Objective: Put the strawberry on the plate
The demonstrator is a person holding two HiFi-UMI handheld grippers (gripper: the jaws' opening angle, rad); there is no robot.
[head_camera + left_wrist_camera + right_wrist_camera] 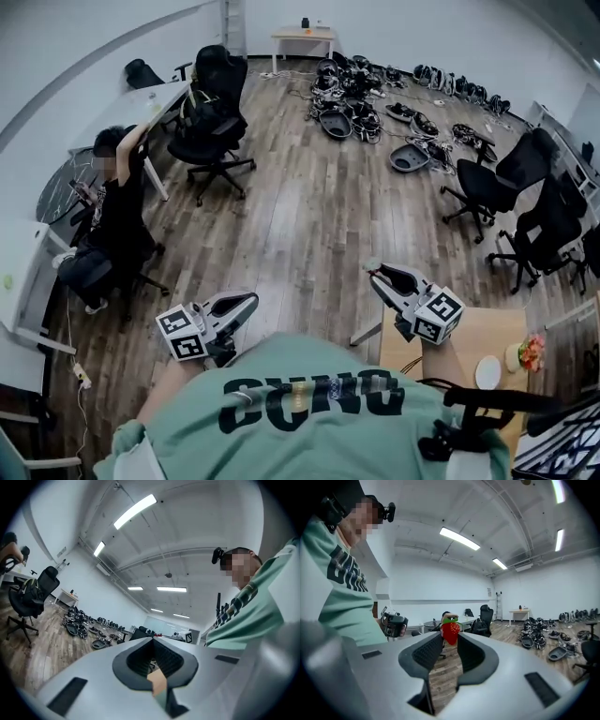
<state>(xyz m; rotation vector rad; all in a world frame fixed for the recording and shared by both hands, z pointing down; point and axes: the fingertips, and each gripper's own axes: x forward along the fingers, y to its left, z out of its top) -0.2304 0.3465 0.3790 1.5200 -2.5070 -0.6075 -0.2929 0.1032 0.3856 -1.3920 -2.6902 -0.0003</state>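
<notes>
Scene: we see an open office w/ a wood floor (300, 216). We look steeply down past a person's green shirt (309, 403), w/ a gripper held out on each side.
Right gripper (450, 637): jaws partly apart and pinching the strawberry (451, 631) at the tips. Pads press on it from both sides.
Strawberry: red, green cap up. It is up in the air betw. the right gripper's tips, above the floor and not on the plate.
Plate (487, 372): white, round, nothing on it as far as we can tell. It sits on a light wood table (464, 333) at near right. It is right of the right gripper and nearer to the person, apart from the strawberry.
By the plate: a small orange-pink thing (532, 352) just right of it on the table; we can't tell what it is.
Left gripper (152, 639): jaws drawn together, only a sliver of gap betw. the pads, nothing in it. Held out at the person's left, over the floor.
Far side: a pile of dark gear (352, 94) on the floor and a small table (303, 37) at the wall.
Left side: a seated person (117, 202) at a white desk (141, 108), one arm raised, w/ a black office chair (214, 122) near.
Right side: more black chairs (497, 183), well apart from the wood table.
</notes>
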